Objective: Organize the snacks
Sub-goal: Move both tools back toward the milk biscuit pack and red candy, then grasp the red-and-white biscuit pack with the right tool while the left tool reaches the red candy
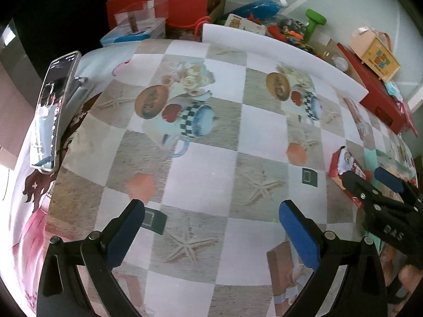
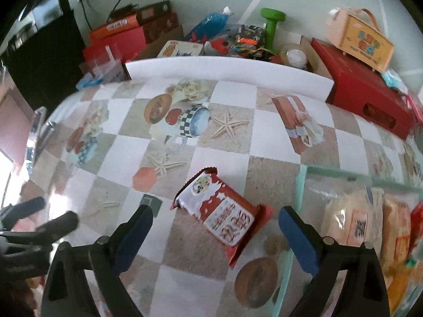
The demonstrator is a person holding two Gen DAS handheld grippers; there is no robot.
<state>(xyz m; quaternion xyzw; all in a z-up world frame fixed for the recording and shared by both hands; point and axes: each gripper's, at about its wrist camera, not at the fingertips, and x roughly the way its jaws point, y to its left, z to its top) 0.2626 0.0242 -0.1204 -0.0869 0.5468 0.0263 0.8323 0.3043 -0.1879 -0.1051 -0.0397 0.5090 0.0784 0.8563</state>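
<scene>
A red and white snack packet lies flat on the checked tablecloth, ahead of my right gripper and between the lines of its fingers. The jaws of that gripper stand wide apart and the pads do not touch the packet. Right of the packet stands a pale green bin holding several wrapped snacks. In the left wrist view my left gripper is open over bare tablecloth with nothing between its fingers. There the same packet lies at the far right, with my right gripper over it.
A phone stands propped at the table's left edge. A white foam board runs along the back. Behind it sit red boxes, a yellow carton, a green dumbbell, a blue bottle and several small toys.
</scene>
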